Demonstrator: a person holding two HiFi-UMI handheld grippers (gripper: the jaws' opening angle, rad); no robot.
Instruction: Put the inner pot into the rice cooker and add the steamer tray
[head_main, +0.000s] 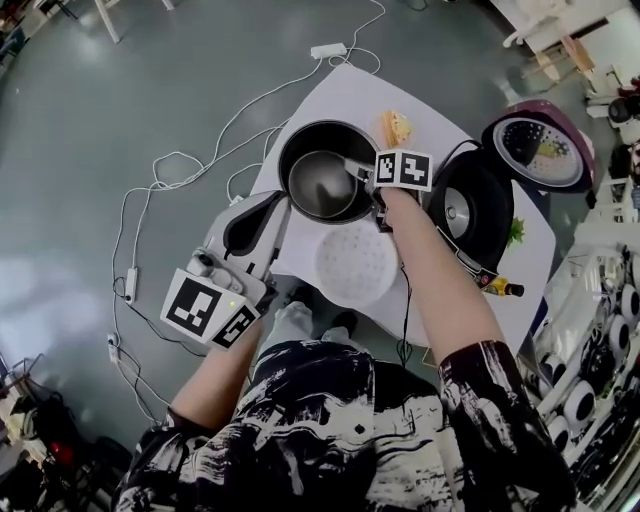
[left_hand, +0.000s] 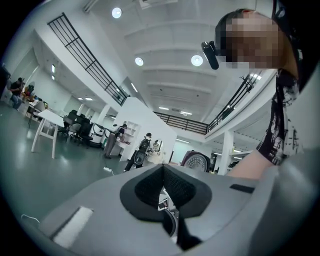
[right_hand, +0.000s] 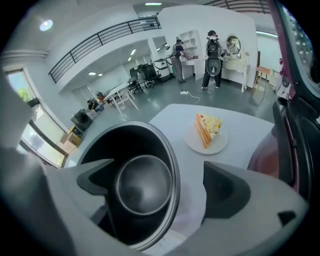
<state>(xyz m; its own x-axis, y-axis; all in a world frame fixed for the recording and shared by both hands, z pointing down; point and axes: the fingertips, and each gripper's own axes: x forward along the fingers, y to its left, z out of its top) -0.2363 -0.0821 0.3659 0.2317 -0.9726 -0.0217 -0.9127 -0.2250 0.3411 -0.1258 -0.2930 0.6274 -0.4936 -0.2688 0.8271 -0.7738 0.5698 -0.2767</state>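
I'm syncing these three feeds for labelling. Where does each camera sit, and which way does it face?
Head view: on the person's head, looking steeply down at the table; the left gripper, right gripper and shirt show.
Left gripper view: on the left gripper, tilted up towards the ceiling; shut jaws, a sleeve at right.
Right gripper view: on the right gripper, facing the inner pot; open jaws sit either side of its rim.
Shared: the head and right gripper views both show the inner pot and the cake.
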